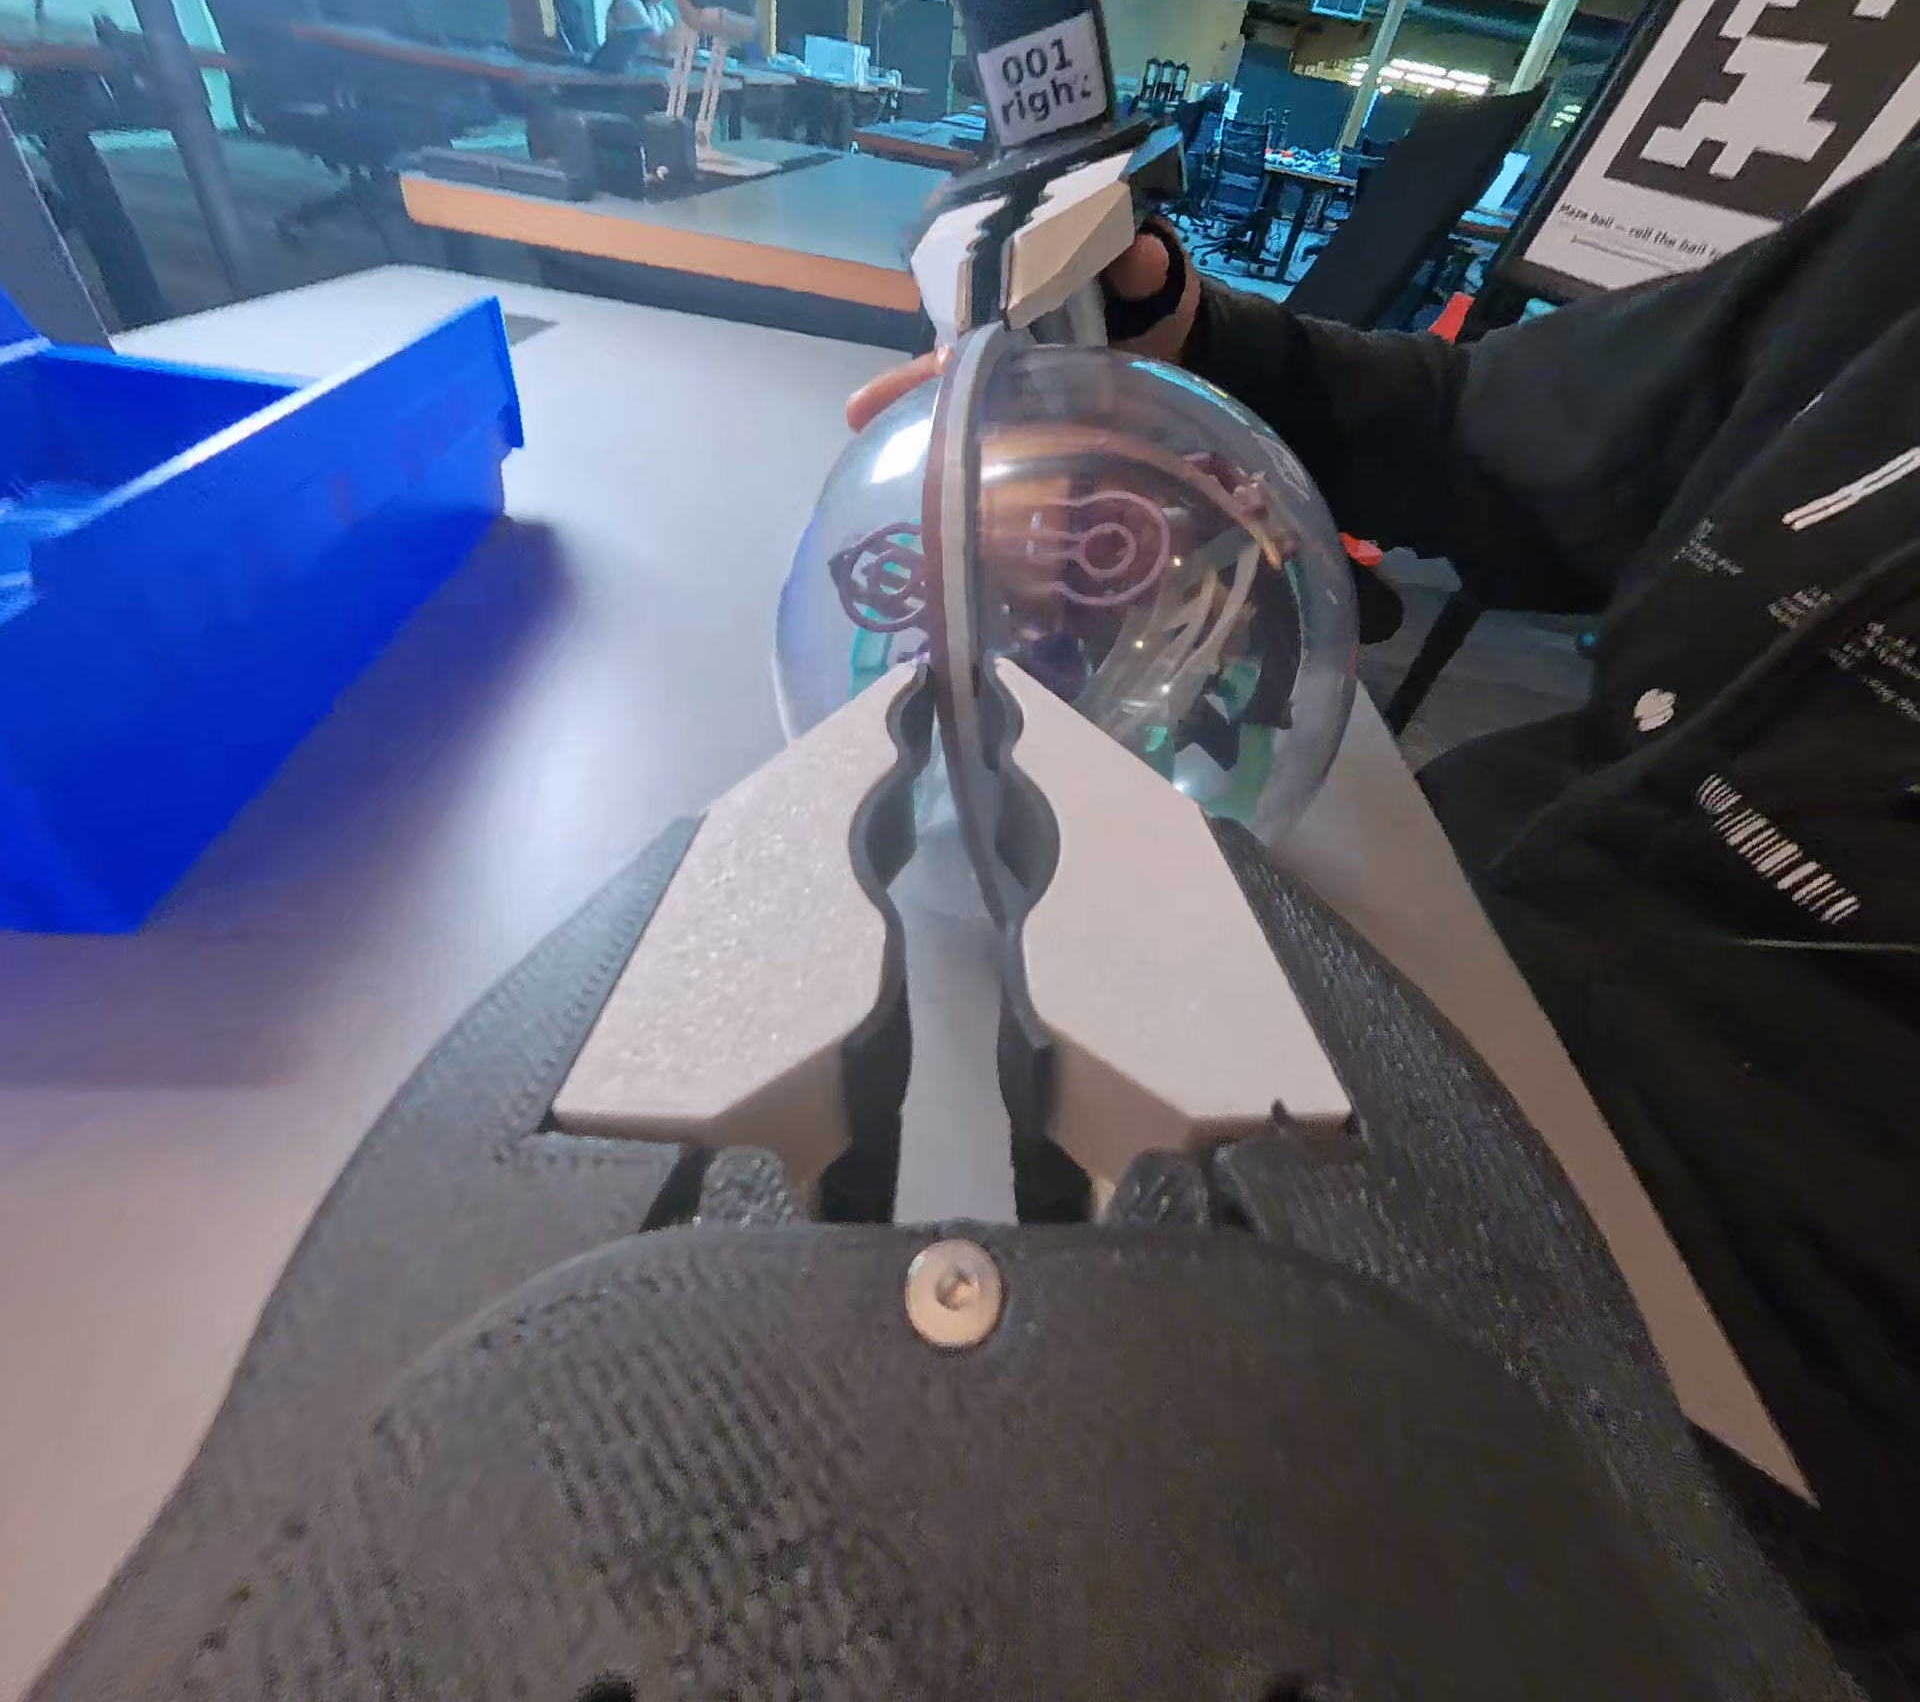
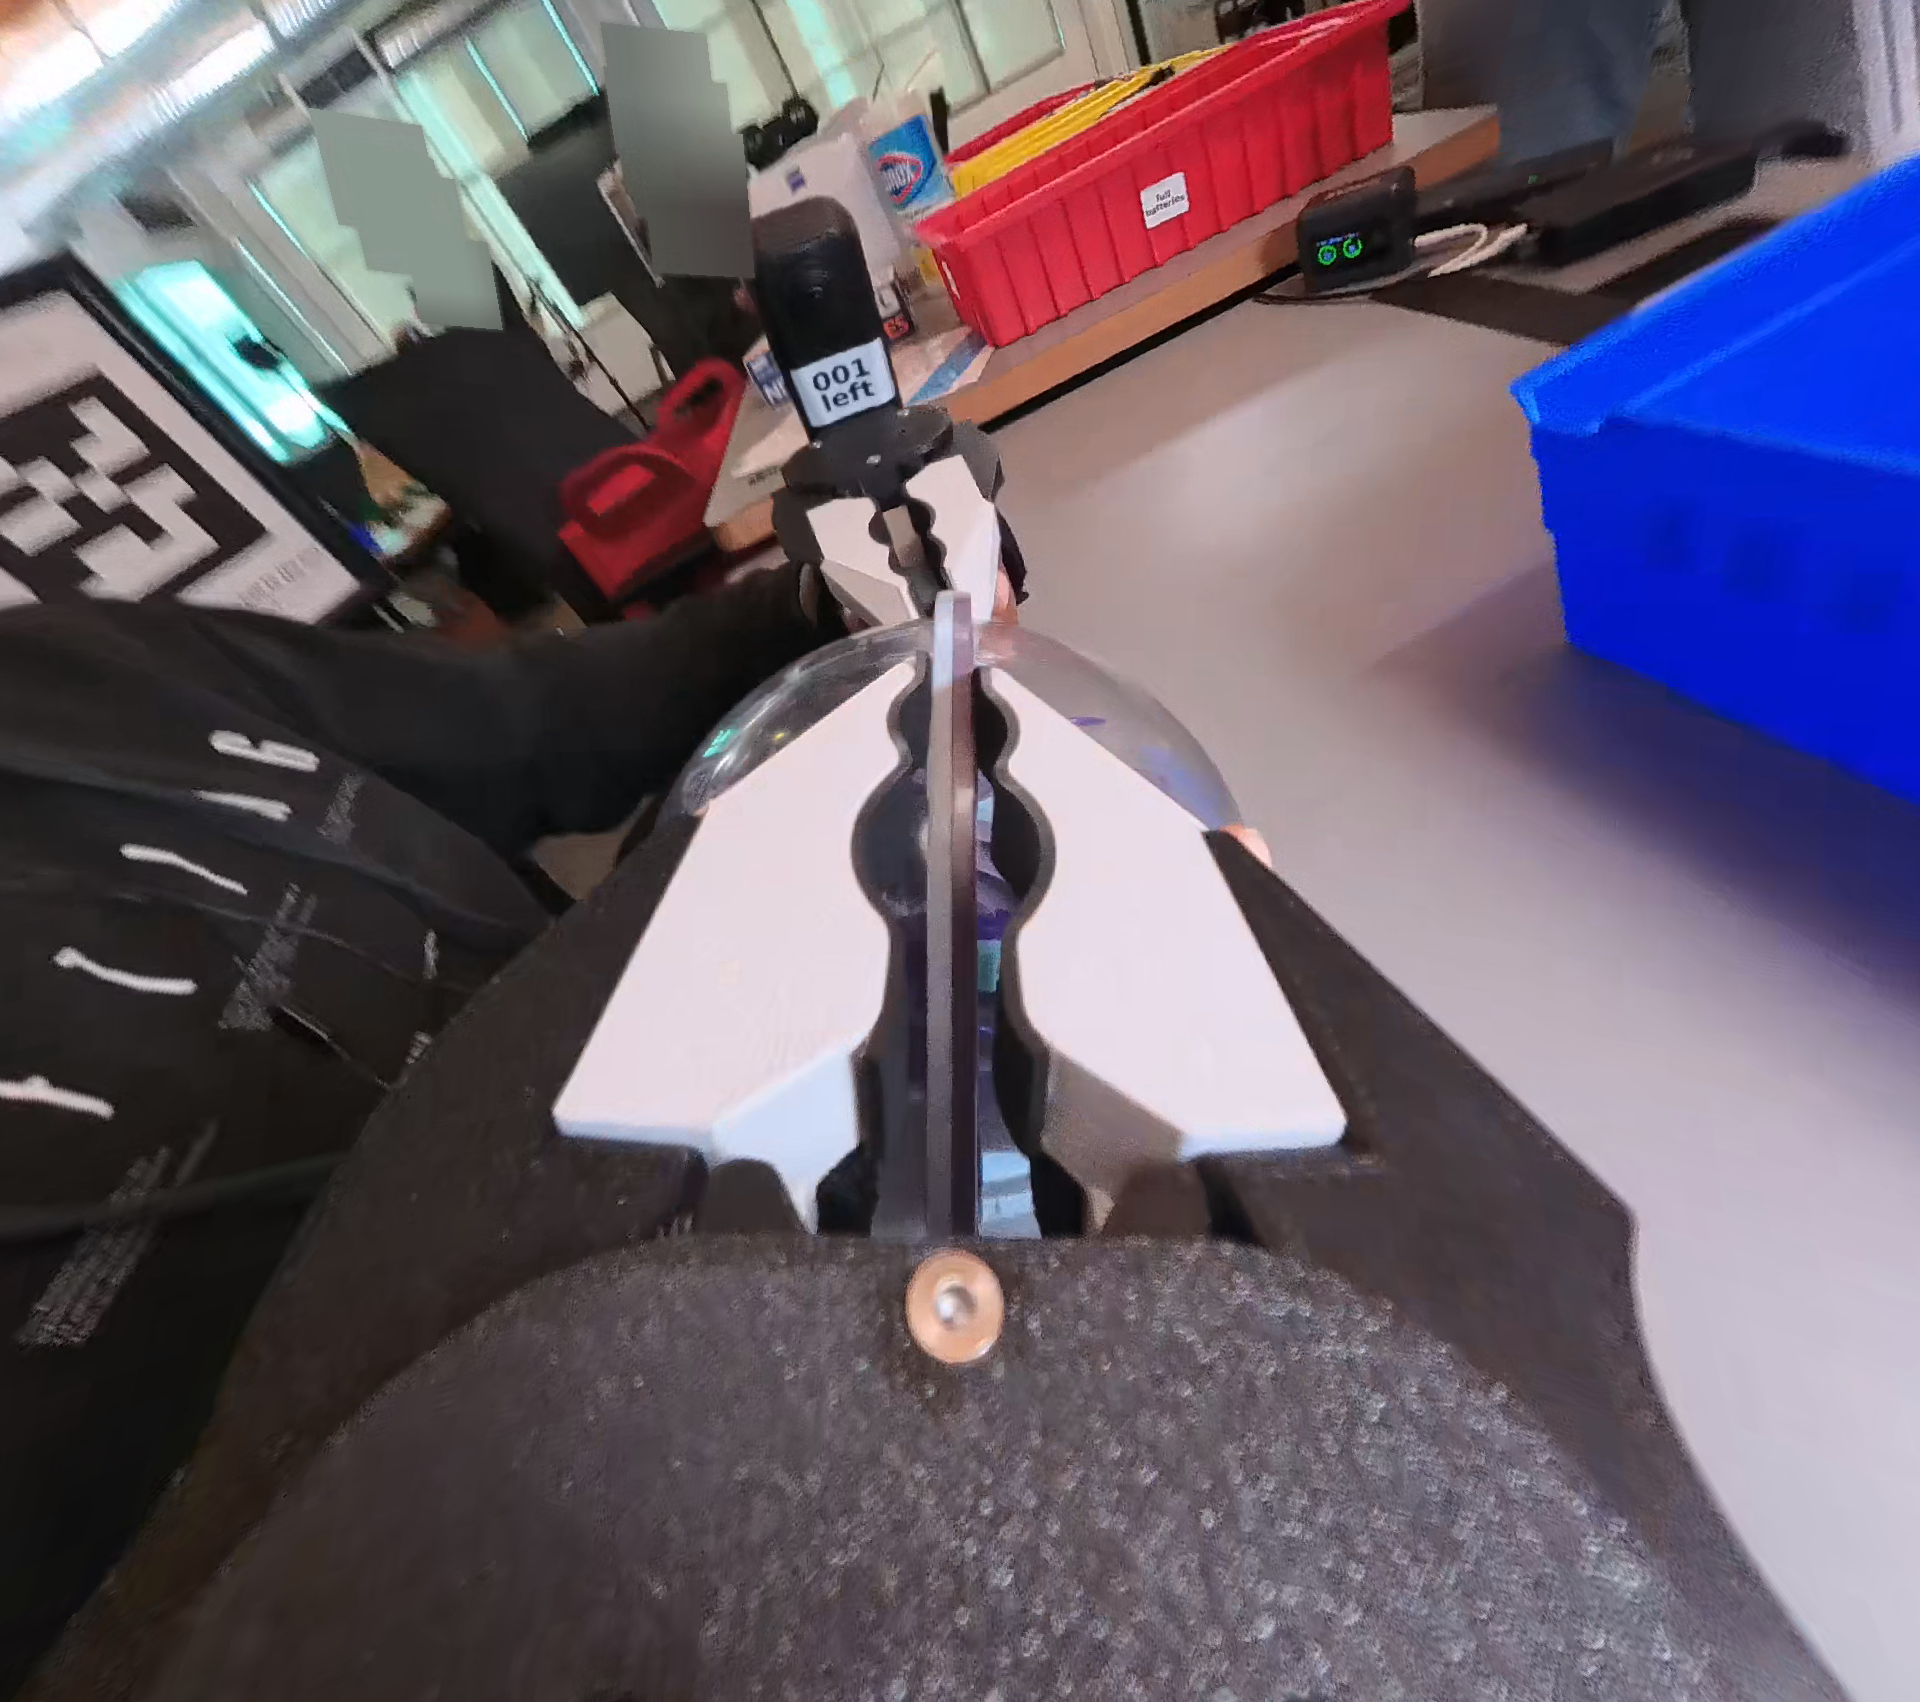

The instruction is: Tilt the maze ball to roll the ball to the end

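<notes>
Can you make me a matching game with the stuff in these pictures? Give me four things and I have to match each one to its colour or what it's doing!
Things:
1. maze ball
2. bin
3. tray
4. left gripper

Clues:
A. red, on a far table
B. blue, sitting on the grey table beside the ball
C. see-through, with curly tracks inside
D. its jaws are pinched on the ball's grey rim

Right pairs: 1-C, 2-B, 3-A, 4-D
</notes>
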Motion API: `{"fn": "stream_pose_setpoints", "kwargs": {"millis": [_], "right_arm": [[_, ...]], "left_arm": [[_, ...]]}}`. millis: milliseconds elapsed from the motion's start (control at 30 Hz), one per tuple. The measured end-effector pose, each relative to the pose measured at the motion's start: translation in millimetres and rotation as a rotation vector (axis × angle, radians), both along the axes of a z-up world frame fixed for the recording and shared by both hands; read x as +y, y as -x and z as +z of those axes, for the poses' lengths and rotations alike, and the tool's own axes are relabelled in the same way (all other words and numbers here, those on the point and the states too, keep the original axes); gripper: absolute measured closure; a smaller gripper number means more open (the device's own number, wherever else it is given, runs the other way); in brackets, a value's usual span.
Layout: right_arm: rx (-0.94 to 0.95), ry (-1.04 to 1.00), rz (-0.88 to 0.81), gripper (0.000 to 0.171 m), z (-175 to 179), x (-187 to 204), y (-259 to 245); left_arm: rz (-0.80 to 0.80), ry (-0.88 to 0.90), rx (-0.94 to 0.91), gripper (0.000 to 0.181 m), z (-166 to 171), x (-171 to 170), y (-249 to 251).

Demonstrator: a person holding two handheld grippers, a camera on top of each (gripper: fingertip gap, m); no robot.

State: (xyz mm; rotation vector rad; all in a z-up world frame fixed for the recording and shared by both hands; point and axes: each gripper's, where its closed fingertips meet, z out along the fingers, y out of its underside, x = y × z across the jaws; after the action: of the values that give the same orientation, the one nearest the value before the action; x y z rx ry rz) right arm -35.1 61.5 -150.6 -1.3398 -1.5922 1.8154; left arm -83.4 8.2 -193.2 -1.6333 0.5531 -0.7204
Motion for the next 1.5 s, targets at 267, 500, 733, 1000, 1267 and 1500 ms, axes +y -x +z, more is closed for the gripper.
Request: {"fn": "stream_pose_setpoints", "kwargs": {"millis": [267, 500, 733, 1000, 1267, 1500], "right_arm": [[0.031, 0.021, -0.098, 0.137, -17, 36, -6], [0.245, -0.671, -0.168, 0.099, -25, 24, -42], [0.230, -1.065, -0.138, 0.059, -71, 3, -27], [0.222, -0.850, -0.114, 0.068, -69, 10, -7], [0.217, -0.738, -0.162, 0.060, -65, 5, 4], [0.152, -0.807, -0.211, 0.054, -76, 15, 13]], "left_arm": [[0.024, 0.140, -0.151, 0.175, -6, 5, 13], [0.110, 0.313, -0.385, 0.176, -23, 14, 38], [0.108, 0.293, -0.476, 0.167, -22, 18, 44], [0.137, 0.015, -0.071, 0.049, -11, 19, 16], [0.184, 0.039, 0.017, 0.050, -24, 28, 22], [0.206, 0.215, -0.289, 0.073, -12, 39, 40]]}}
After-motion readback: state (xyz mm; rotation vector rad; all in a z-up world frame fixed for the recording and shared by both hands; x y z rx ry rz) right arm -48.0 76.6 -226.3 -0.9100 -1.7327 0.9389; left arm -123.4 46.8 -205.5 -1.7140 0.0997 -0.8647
